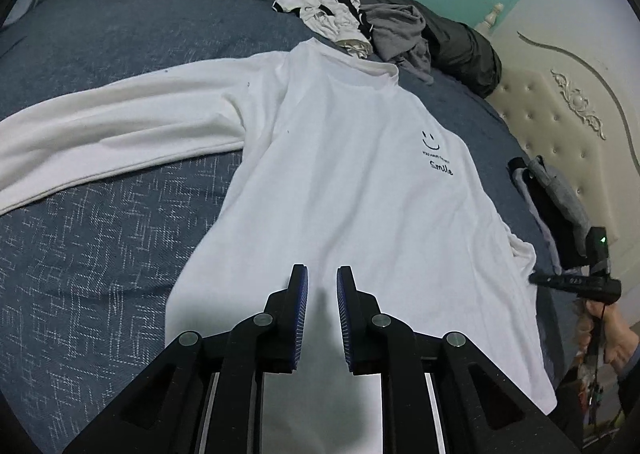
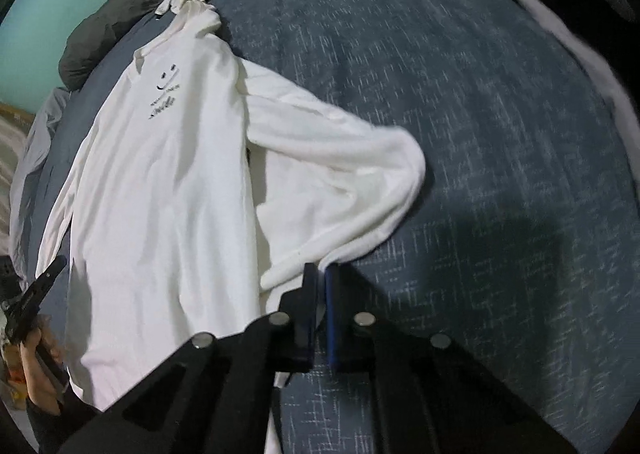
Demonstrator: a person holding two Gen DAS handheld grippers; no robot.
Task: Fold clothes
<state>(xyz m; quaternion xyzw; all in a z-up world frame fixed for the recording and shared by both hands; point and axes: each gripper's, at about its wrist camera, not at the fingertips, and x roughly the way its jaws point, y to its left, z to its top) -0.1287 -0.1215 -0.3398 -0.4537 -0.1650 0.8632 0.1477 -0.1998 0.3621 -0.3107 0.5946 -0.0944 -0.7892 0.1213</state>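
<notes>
From the left wrist view, the left claw (image 1: 322, 274) sits nearest, its blue-padded fingers (image 1: 301, 310) slightly parted and grasping nothing, hanging over the lower middle of a white long-sleeved shirt (image 1: 344, 181) spread face up on the bed (image 1: 92, 238). The shirt's long axis runs straight away from this claw, hem near, collar far, with the small smiley print (image 1: 434, 157) up toward the right. One sleeve (image 1: 120, 137) stretches flat out to the left, well apart from the claw, so I would judge that sleeve to be the left hand's to fetch. A heap of unfolded clothes (image 1: 360, 25) lies just beyond the collar, and the right claw (image 1: 536, 278) shows at the shirt's right edge. From the right wrist view, that right claw (image 2: 321, 270) is nearest, clenched, with the cuff end of the other sleeve (image 2: 340, 173) right at its tips; it looks pinched there, though the fabric between the pads is hard to make out. This sleeve loops out to the right of the shirt body and doubles back toward the claw, so the body lies to the claw's left, and the fold, I'd say, wants carrying that way across the chest. The left claw (image 2: 60, 262) is at the far-left edge.
</notes>
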